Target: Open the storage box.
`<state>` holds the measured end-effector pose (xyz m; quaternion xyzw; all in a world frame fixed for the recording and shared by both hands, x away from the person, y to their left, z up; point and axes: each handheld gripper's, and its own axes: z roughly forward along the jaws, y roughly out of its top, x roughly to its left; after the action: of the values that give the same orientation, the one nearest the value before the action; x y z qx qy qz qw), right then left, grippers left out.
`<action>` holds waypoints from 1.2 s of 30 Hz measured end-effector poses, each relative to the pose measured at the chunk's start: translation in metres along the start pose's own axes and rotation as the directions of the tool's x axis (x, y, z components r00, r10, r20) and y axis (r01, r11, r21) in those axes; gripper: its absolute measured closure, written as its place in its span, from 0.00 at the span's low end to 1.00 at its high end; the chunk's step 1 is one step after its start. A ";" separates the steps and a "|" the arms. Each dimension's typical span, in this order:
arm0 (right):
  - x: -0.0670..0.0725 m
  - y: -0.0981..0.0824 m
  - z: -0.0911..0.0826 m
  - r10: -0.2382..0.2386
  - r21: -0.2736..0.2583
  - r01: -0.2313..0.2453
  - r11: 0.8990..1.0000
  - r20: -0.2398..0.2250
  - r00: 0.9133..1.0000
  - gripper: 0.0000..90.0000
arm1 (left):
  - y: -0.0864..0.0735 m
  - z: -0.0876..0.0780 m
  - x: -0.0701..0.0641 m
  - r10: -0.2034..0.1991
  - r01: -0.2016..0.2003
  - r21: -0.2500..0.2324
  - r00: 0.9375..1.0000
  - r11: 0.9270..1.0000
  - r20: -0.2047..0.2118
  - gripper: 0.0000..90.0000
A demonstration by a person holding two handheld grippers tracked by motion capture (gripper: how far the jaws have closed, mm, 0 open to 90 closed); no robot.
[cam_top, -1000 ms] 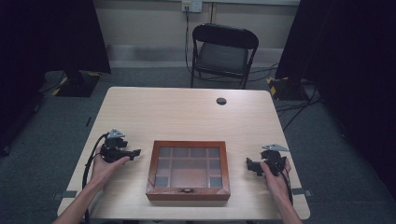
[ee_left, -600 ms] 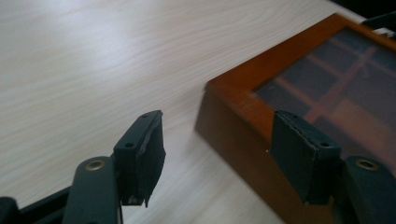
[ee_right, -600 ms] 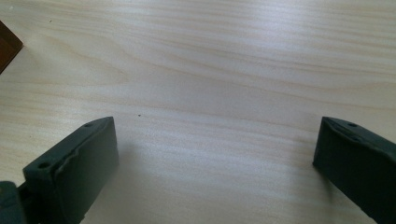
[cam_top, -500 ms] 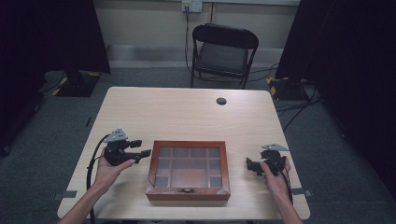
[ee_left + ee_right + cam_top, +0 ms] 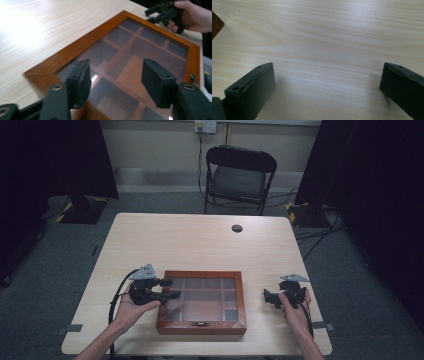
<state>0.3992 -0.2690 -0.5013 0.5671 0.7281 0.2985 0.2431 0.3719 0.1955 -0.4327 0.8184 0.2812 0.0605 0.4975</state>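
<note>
From above, a glass-lidded box sat at the table's near edge, the left gripper over its left rim, the right gripper apart. The left gripper view showed jaws parted, empty, above the lid. The right gripper view showed wide, empty jaws over bare wood.

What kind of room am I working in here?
Probably a lab or studio set up for recording: black curtains hang at both sides, cables run over grey carpet, and a lone folding chair faces the table.
</note>
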 end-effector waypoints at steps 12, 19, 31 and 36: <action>0.000 0.000 0.000 -0.001 -0.002 0.001 1.000 0.002 1.000 0.00 | 0.006 0.020 -0.035 0.060 -0.067 0.035 0.984 0.997 0.169 0.63; 0.000 0.000 0.000 -0.001 -0.002 0.001 1.000 0.002 1.000 0.00 | 0.006 0.032 -0.051 0.087 -0.108 0.081 0.969 0.991 0.233 0.66; 0.000 0.000 0.000 -0.001 -0.002 0.001 1.000 0.000 1.000 0.00 | 0.002 0.043 -0.072 0.145 -0.196 0.130 0.936 0.972 0.320 0.85; 0.000 0.000 0.000 -0.001 -0.002 0.001 1.000 -0.001 1.000 0.00 | 0.000 0.048 -0.073 0.156 -0.211 0.150 0.938 0.966 0.311 0.90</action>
<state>0.3995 -0.2688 -0.5015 0.5664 0.7282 0.2993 0.2434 0.3287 0.1199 -0.4435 0.8827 0.1300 -0.0424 0.4497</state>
